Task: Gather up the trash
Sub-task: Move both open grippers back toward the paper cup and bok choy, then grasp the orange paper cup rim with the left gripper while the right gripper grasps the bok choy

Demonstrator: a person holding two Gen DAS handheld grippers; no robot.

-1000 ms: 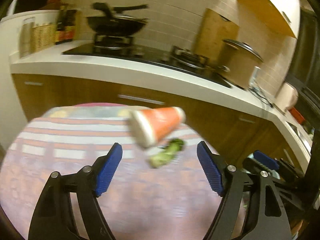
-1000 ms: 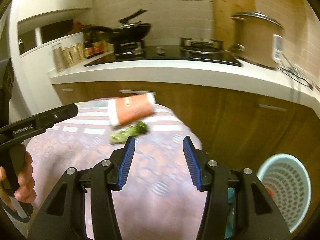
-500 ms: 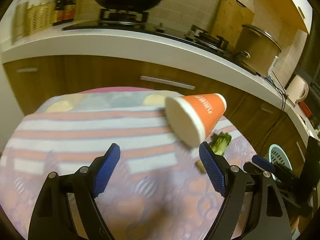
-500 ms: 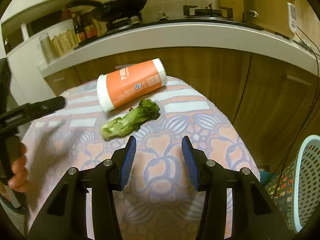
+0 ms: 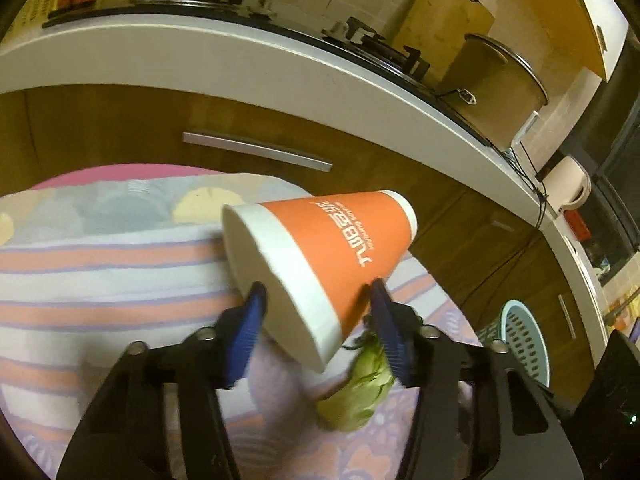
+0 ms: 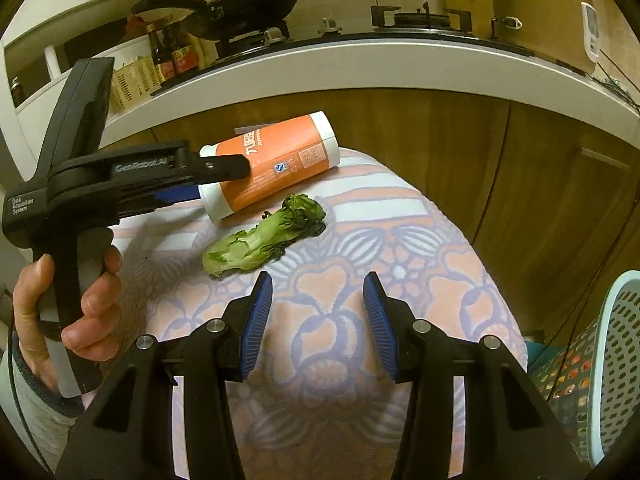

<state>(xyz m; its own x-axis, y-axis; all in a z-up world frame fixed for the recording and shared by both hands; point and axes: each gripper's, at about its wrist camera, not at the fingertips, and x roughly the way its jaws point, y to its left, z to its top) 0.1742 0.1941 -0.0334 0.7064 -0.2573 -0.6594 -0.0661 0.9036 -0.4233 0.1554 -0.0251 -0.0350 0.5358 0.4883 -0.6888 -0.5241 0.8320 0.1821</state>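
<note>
An orange and white paper cup (image 5: 340, 240) lies on its side on the patterned tablecloth (image 6: 420, 248). My left gripper (image 5: 317, 284) has its jaws closing around the cup's mouth end, and both blue pads touch it. The right wrist view shows the same gripper (image 6: 220, 182) straddling the cup (image 6: 276, 168), held by a person's hand (image 6: 92, 300). A wilted green vegetable leaf (image 6: 264, 240) lies just in front of the cup; in the left wrist view the leaf (image 5: 360, 392) is partly behind the right finger. My right gripper (image 6: 318, 280) hovers open over the cloth, near the leaf, with nothing between its fingers.
A pale blue perforated basket (image 6: 616, 340) stands on the floor to the right of the table, also visible as the basket (image 5: 524, 340) in the left wrist view. Wooden cabinets and a white counter (image 6: 360, 60) with a stove, wok and pot run behind the table.
My left gripper came forward and down onto the cup and its jaws narrowed around the mouth end. The right gripper dipped toward the table earlier, then held still.
</note>
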